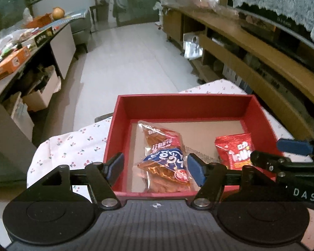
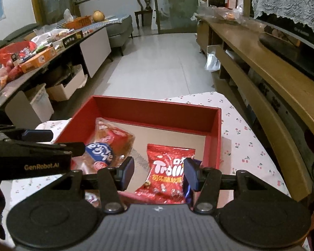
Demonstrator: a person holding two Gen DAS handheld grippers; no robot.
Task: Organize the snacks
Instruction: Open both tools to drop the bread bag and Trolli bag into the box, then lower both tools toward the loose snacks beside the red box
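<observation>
I am putting snacks in the red box on the cherry-cloth surface. My left claw is apart and empty above the blue-and-orange pack. My right claw is apart over the red "Trolli" bag, not squeezing. Next I fetch another snack. The claws read "GenRobot.AI" and "DAS".

A cherry-print tablecloth carries the red box.

You've got a matt red cardboard box with a plain brown floor, glossy crinkly plastic snack packets, and a soft cherry-print cloth underneath.
</observation>
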